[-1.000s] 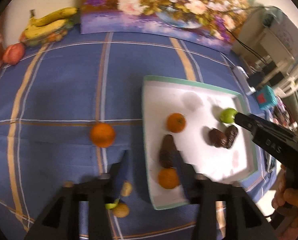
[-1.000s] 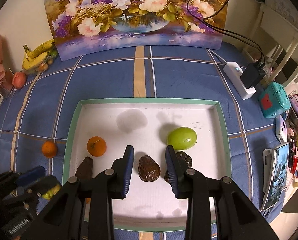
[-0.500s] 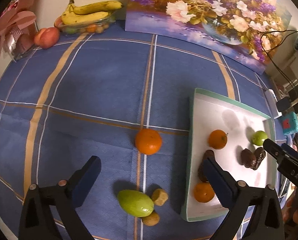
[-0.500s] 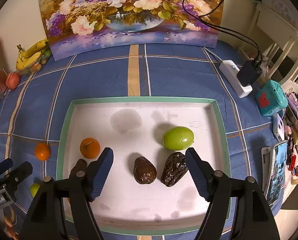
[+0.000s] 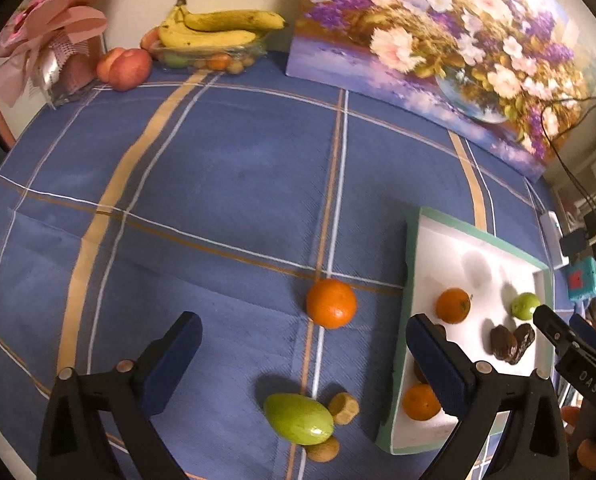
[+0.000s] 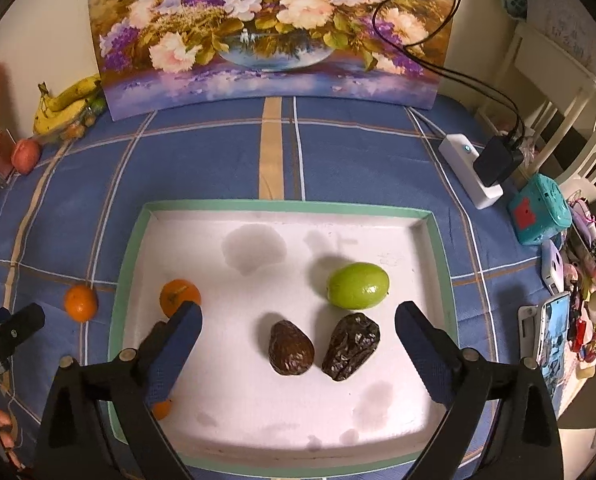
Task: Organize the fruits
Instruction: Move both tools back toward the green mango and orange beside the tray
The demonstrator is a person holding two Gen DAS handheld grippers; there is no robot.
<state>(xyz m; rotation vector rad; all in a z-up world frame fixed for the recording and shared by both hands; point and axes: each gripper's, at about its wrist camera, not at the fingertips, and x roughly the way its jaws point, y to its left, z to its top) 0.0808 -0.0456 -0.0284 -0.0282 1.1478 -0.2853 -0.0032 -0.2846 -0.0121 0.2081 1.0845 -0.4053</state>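
Note:
A white tray with a green rim [image 6: 438,232] [image 5: 412,264] lies on the blue checked cloth. It holds a green fruit [image 6: 358,285], two dark dates [image 6: 290,347] [image 6: 350,346] and two oranges, one partly hidden by my finger [image 6: 179,297]. On the cloth left of the tray lie an orange [image 5: 331,303], a green fruit [image 5: 299,419] and two small brown fruits [image 5: 343,408]. My left gripper [image 5: 300,360] is open and empty above these loose fruits. My right gripper [image 6: 295,344] is open and empty above the dates.
Bananas on a fruit dish [image 5: 213,36], a peach [image 5: 127,68] and a pink gift box [image 5: 53,52] stand at the far left. A flower painting [image 6: 273,32] leans at the back. A power strip [image 6: 470,172], a teal box [image 6: 540,214] and a phone [image 6: 554,332] lie at the right.
Both grippers went from nearly shut to wide open. The left gripper swung left off the tray and now faces the loose fruits on the cloth. The right stayed over the tray.

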